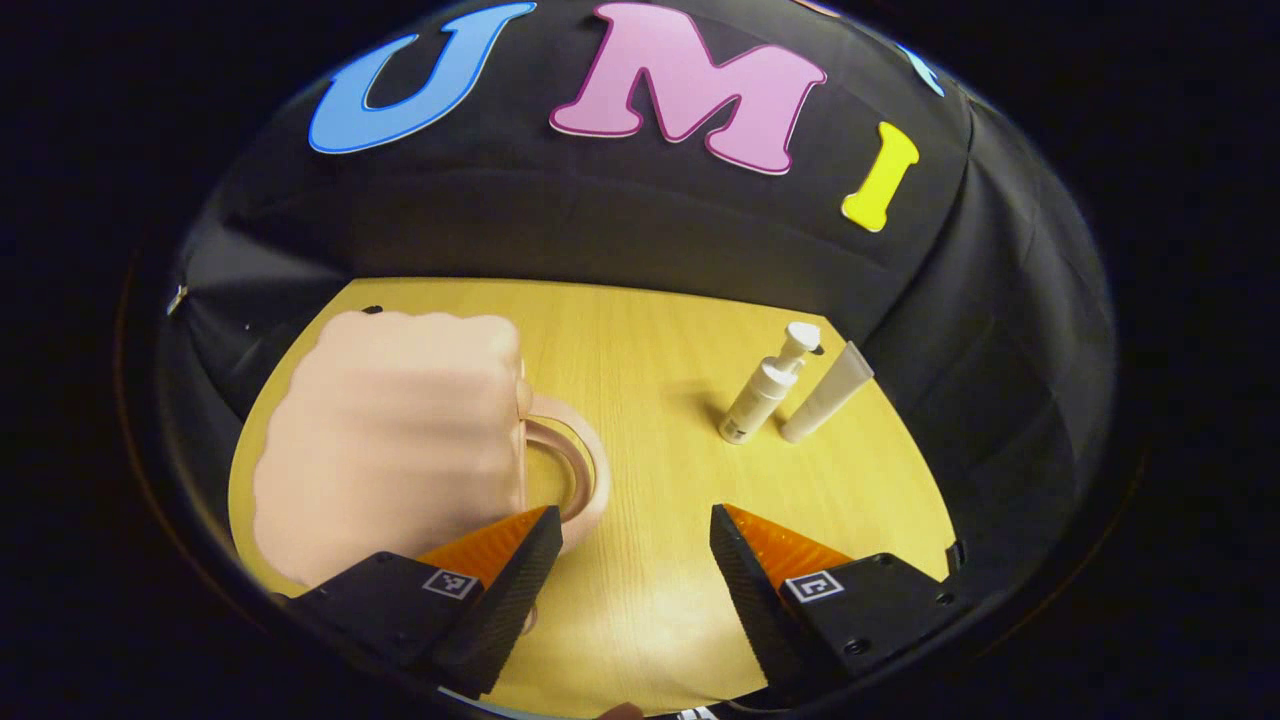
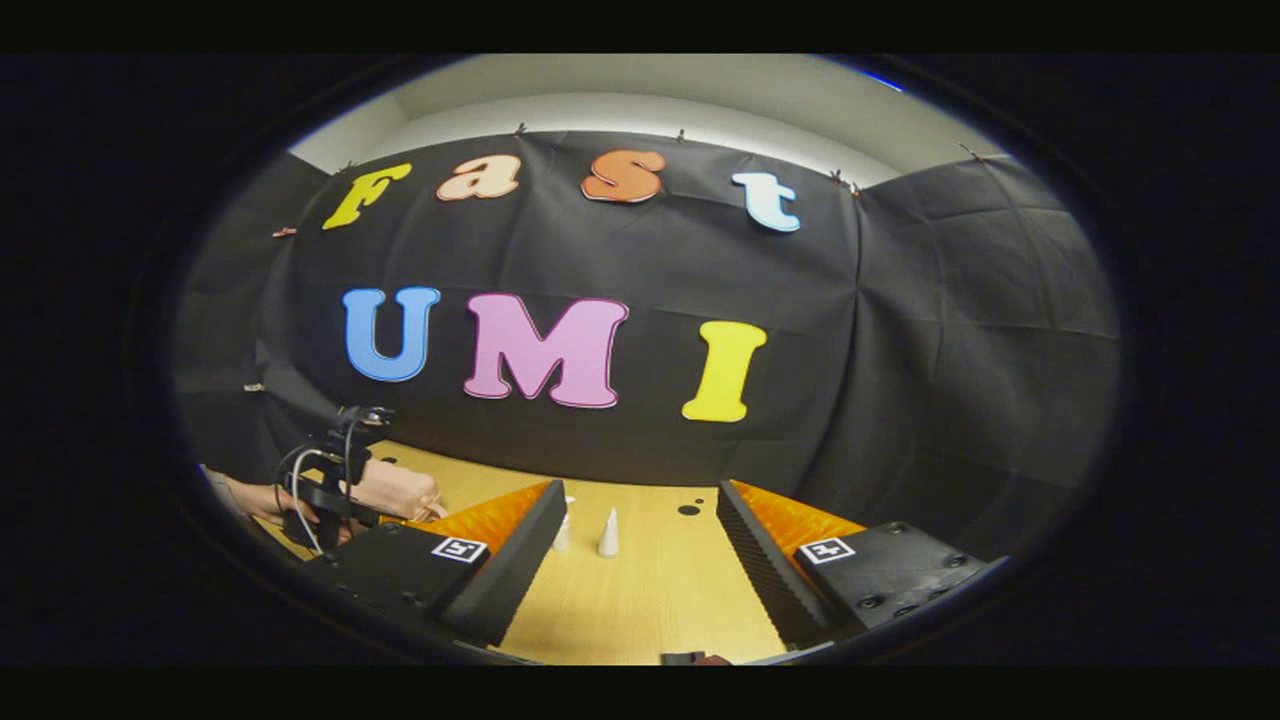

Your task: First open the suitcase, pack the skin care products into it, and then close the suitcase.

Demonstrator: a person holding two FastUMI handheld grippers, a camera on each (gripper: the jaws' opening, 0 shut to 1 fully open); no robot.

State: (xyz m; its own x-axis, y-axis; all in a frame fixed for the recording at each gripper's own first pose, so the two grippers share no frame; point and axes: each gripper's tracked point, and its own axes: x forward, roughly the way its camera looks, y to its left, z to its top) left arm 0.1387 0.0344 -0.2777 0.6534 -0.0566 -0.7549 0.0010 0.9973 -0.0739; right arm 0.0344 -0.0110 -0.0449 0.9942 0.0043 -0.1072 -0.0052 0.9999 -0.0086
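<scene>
The pink suitcase (image 1: 390, 440) lies closed on the wooden table (image 1: 660, 340), its looped handle (image 1: 575, 480) turned toward the table's middle. Judgement: the opening step is in hand and nothing is packed yet.

The left gripper (image 1: 630, 560) hovers just beside that handle, jaws spread wide and holding nothing; its near finger sits close against the handle loop, contact not confirmed. In the right gripper view the same tool appears low against the suitcase, a hand (image 2: 250, 497) behind it.

The right gripper (image 2: 640, 560) is held level and well back from the suitcase, jaws likewise released and empty.

The skin care products, a pump bottle (image 1: 765, 385) and a tube (image 1: 828, 392), stand side by side well apart from the suitcase, beyond its handle end, near the table's far edge.

Next move, as judged: the left gripper must find the lid's edge or fastening and lift; where the seam lies cannot be told.
</scene>
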